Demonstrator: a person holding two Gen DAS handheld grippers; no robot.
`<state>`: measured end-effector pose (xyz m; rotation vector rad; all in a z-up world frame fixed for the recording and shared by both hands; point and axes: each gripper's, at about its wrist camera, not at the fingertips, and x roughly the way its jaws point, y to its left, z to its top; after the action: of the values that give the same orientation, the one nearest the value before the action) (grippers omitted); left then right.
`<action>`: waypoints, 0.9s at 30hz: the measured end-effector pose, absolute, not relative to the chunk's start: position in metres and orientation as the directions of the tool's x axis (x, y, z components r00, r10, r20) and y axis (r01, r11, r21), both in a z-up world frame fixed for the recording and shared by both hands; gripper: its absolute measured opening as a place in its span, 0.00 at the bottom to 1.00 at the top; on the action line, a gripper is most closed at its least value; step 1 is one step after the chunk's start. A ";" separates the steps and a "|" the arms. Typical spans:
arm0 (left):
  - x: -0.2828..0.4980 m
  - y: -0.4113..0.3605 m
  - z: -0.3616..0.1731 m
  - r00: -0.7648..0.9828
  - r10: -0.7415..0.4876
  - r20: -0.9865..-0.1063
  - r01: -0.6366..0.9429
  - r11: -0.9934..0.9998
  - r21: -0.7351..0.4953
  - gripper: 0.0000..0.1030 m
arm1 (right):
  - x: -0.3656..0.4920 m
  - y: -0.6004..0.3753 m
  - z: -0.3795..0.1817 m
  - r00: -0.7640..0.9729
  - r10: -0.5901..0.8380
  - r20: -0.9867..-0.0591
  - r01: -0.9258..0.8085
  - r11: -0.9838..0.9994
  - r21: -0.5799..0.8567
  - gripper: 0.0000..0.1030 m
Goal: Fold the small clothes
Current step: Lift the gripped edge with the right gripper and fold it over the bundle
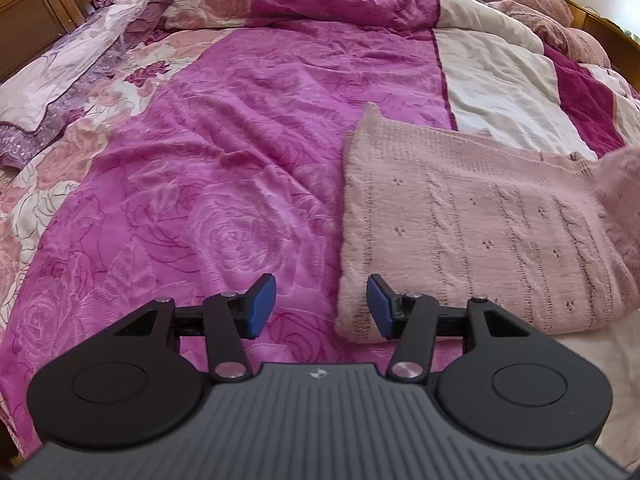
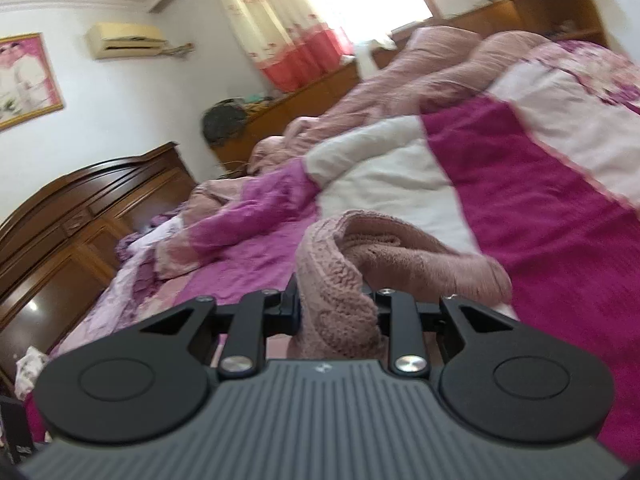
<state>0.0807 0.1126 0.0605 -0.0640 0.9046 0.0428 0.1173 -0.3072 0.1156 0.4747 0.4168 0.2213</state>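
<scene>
Sweater (image 1: pixel 472 216), a pale pink knit, lies on the bed (image 1: pixel 248 128) toward its near edge, on the magenta rose-embossed blanket (image 1: pixel 224 200) and partly over a white patch of the bedding. It looks partway folded: the part seen from the left wrist camera is a flat, roughly rectangular panel with straight left and near edges, while its right side is lifted and blurred. The right gripper (image 2: pixel 338 308) has its fingers clamped on a bunched fold of the same sweater (image 2: pixel 340 280), held up off the bed with a loop of fabric arching beyond it. The left gripper (image 1: pixel 322 306) hovers at the sweater's near-left corner with its blue-padded fingers (image 1: pixel 262 304) apart and holding nothing; 1 pad sits over the sweater's edge, though contact cannot be told. I judge that at least 1 fold remains: laying the lifted side over the flat panel and smoothing it. The knit is thick and soft, with vertical cable ribs and small eyelet clusters, and looks floppy enough to sag from a single grip. The blanket beneath is plush and wrinkled, so the panel may shift when pulled.
</scene>
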 end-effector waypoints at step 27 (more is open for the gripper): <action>0.054 0.180 0.054 0.633 0.040 -0.773 -0.174 0.981 -0.091 0.57 | 0.140 -0.128 0.083 0.763 0.478 -0.436 -0.398 0.878 0.265 0.26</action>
<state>0.0544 0.1799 0.0538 -0.1624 0.8781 0.1231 0.1399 -0.1283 0.0829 0.1604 0.5163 0.4786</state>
